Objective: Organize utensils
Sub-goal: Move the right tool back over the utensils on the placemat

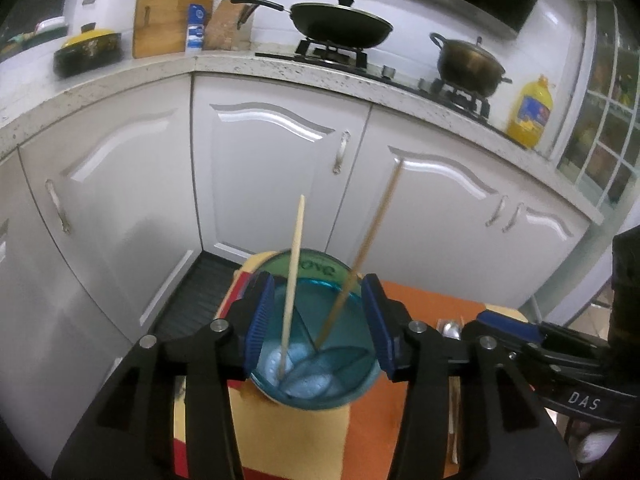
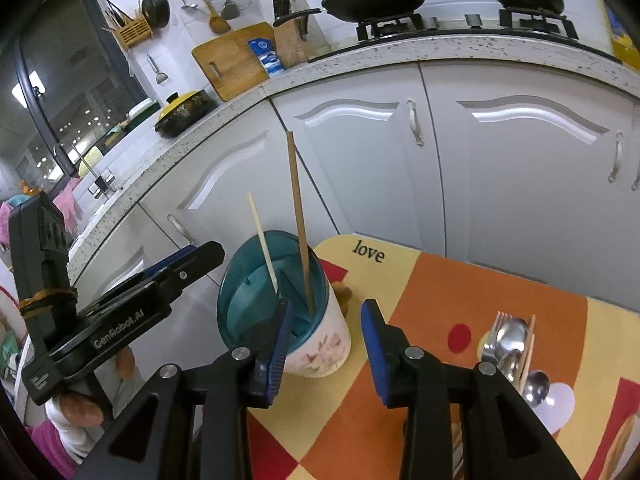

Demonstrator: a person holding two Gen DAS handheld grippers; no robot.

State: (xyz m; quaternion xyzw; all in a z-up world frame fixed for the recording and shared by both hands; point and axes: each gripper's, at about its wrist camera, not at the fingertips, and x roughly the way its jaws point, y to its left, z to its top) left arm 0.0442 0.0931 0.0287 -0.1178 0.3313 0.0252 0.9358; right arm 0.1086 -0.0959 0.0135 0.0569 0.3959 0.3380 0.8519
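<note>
- Utensils are split between two places: two chopsticks already stand in the holder [image 2: 316, 320], and a small heap of spoons and forks [image 2: 510, 346] lies on the tabletop [image 2: 440, 300] toward its right edge, not yet sorted.
- The holder, a teal-lined cup with a pale floral wall, sits near the tabletop's far left corner, close to the edge, on the patterned cloth. Dividers inside split it into compartments, which I take to be the reason the sticks stand apart.
- The pale chopstick [image 1: 294, 280] leans in the left compartment; the darker, longer chopstick [image 1: 362, 256] tilts toward the right, its tip near the central divider. Both rest against the rim, so they stay upright on their own.
- My left gripper [image 1: 318, 320] hangs over the holder with its jaws wide apart, straddling the rim on either side. Both sticks stand between the pads, yet neither pad touches them, so it holds nothing. I judge this is a release just made.
- My right gripper [image 2: 326, 346] is partly spread and empty, its left pad just in front of the holder's wall, its right pad over bare cloth. The heap lies well off to its right.
- Next I would swing the right gripper toward the heap; the spoons overlap the forks, so picking out a single piece may drag its neighbours.
</note>
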